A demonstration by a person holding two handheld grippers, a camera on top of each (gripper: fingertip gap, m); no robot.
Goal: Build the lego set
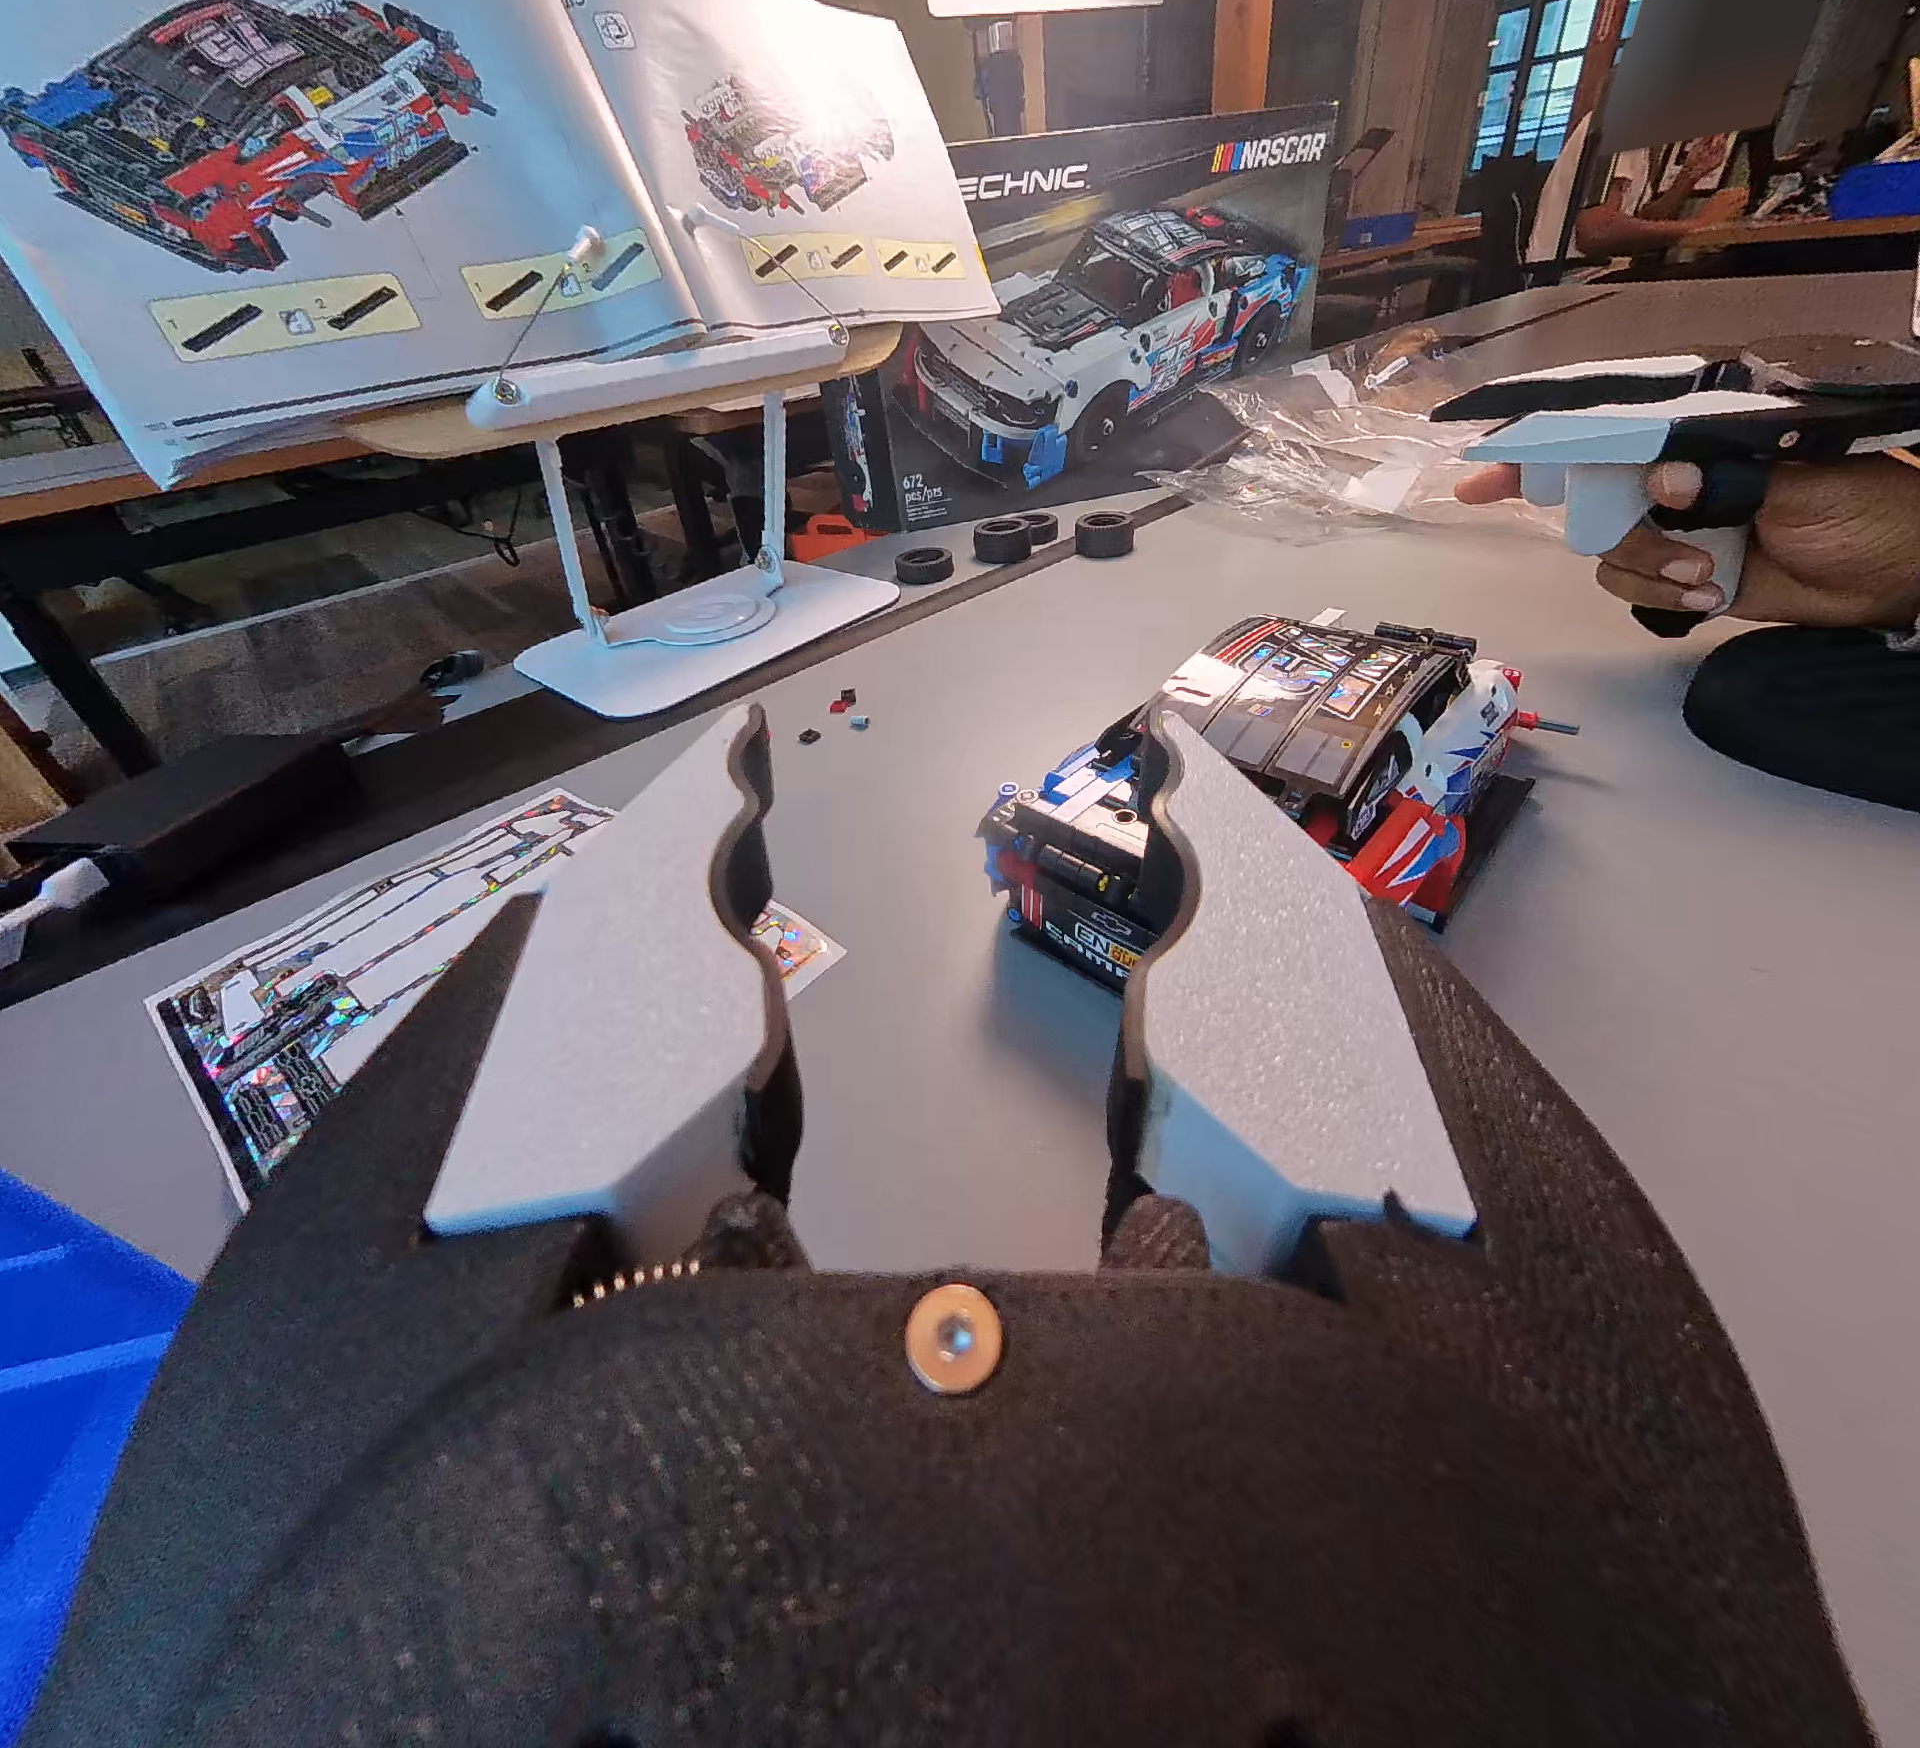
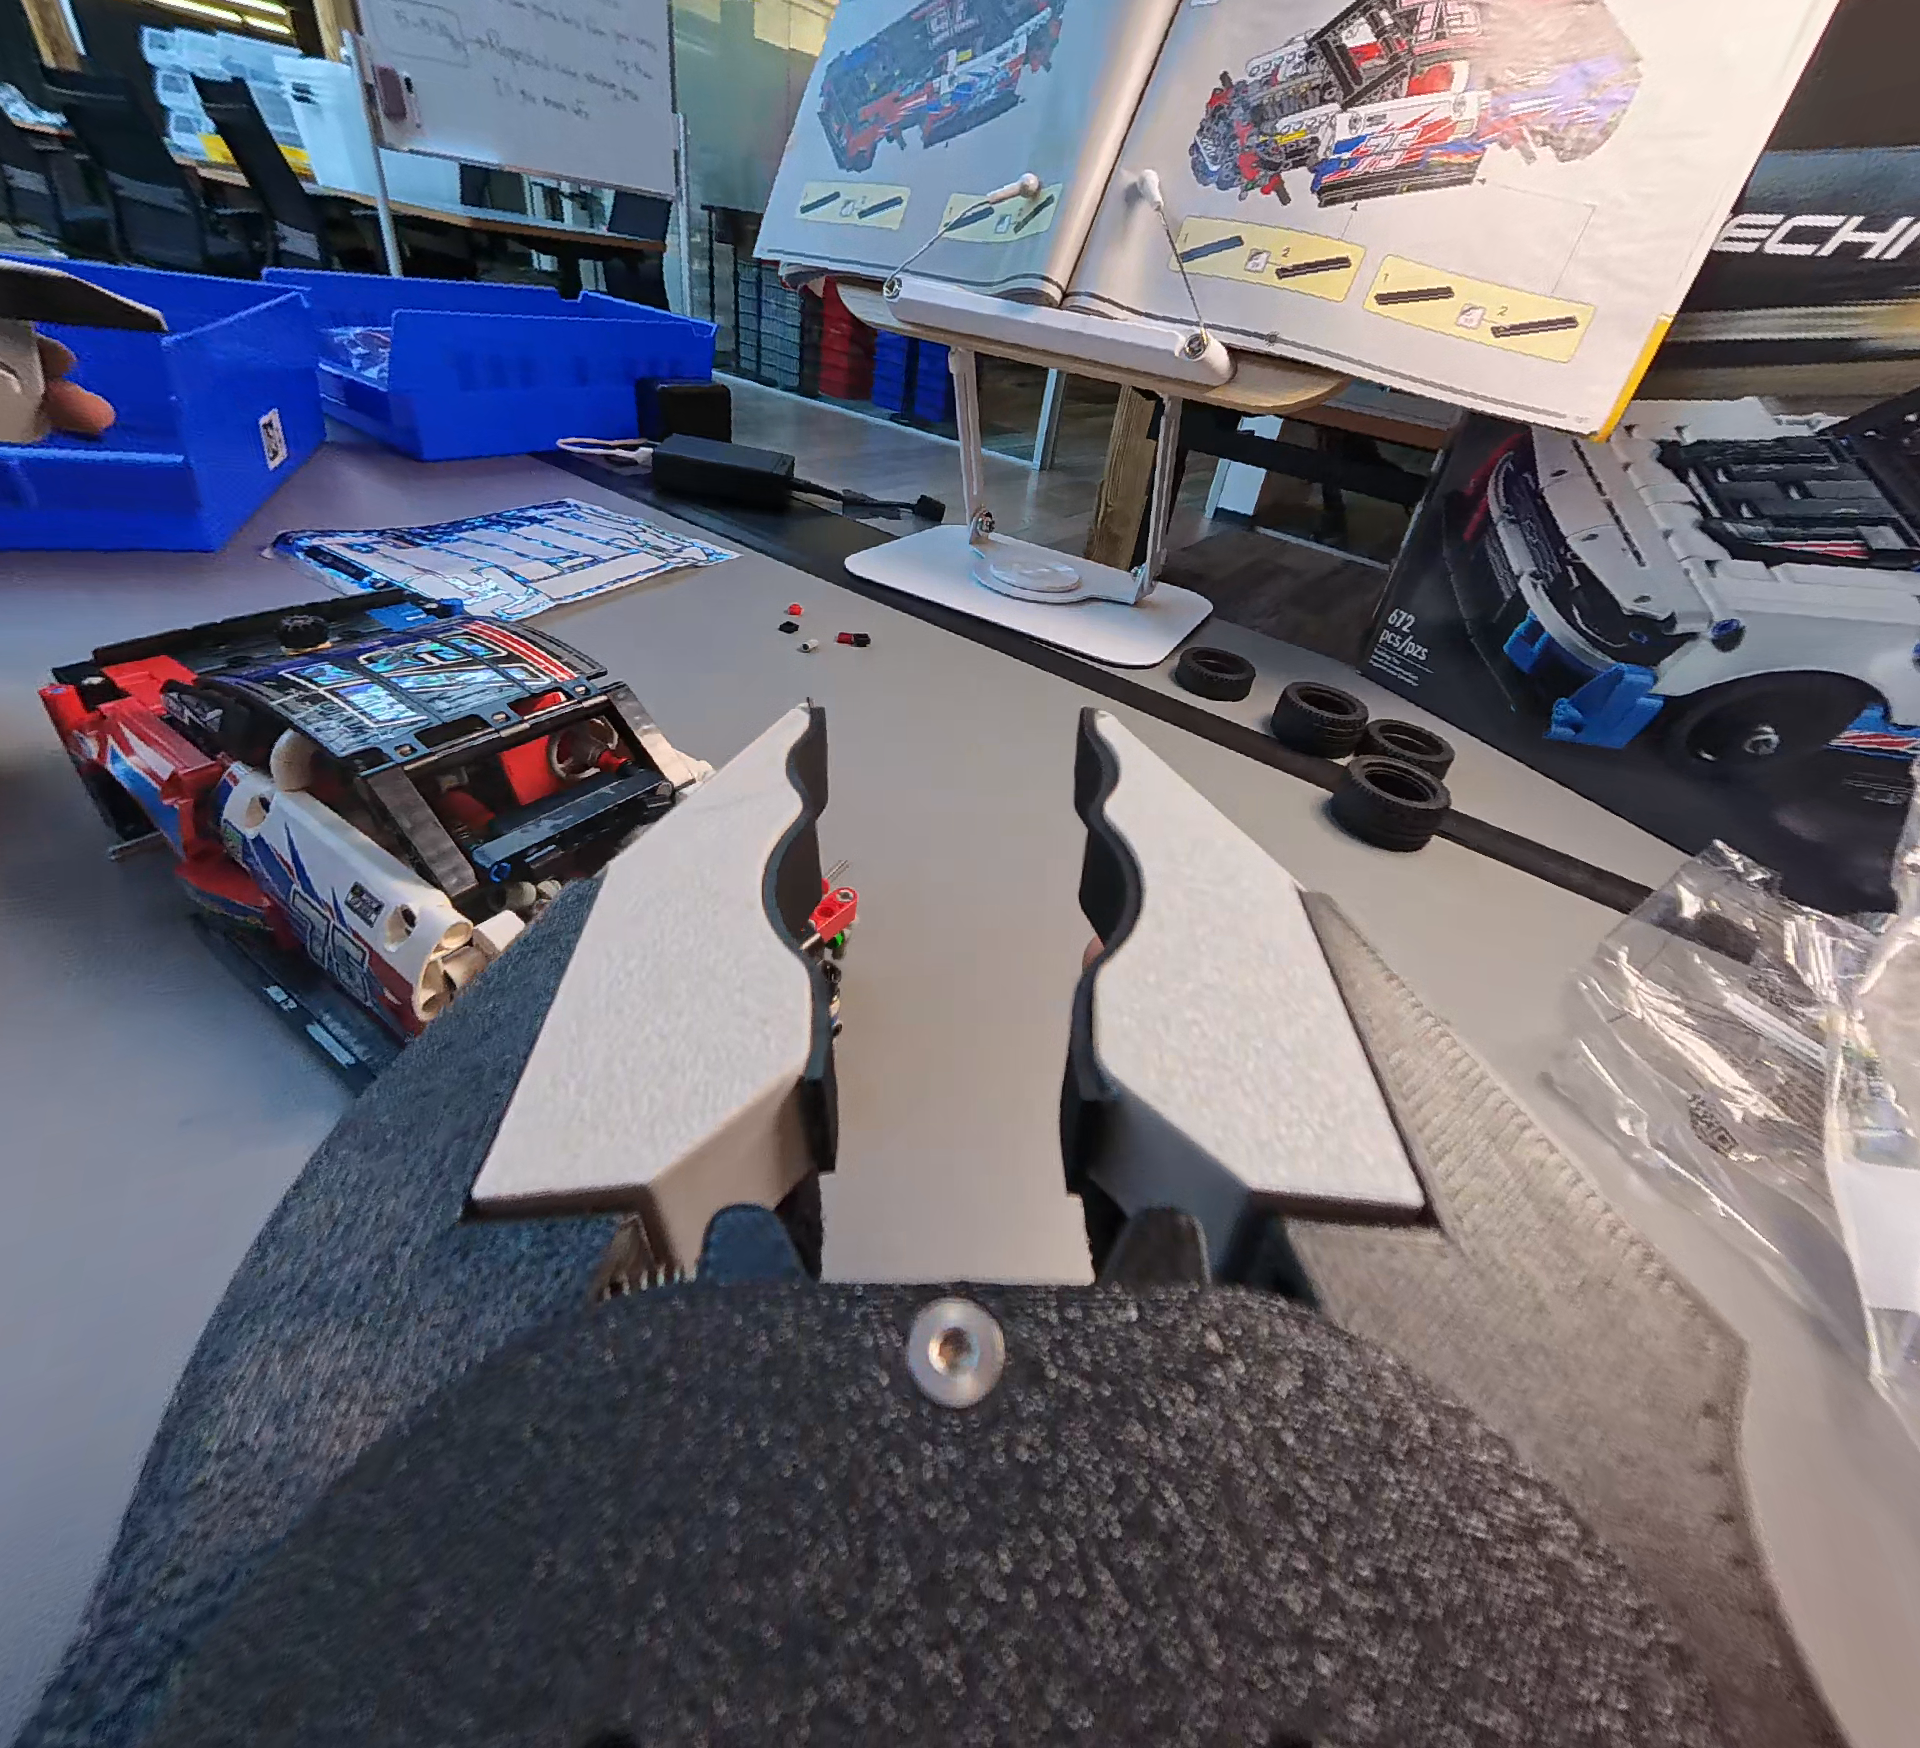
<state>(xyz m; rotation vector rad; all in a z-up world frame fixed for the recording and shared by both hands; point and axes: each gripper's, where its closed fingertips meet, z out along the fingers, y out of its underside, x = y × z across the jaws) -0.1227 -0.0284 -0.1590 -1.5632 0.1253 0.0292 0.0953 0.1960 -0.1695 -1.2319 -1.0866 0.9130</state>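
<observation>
The lego race car (image 1: 1288,763), without wheels, lies on the grey table; it also shows at the left of the right wrist view (image 2: 353,784). My left gripper (image 1: 956,732) is open and empty above the table, its right finger in front of the car's end. My right gripper (image 2: 951,722) is open and empty, just right of the car; it also appears far right in the left wrist view (image 1: 1455,436), held in a hand. Several black tyres (image 2: 1351,753) lie near the table's far edge. A few small loose pieces (image 2: 821,633) lie beyond the grippers.
An open instruction book (image 1: 416,140) rests on a white stand (image 1: 707,638). The set's box (image 1: 1122,327) stands behind the tyres. A sticker sheet (image 1: 312,992) lies at left. Clear plastic bags (image 2: 1745,1023) lie at right. Blue bins (image 2: 208,410) stand at the far left. Left tips to right tips: about 30 cm.
</observation>
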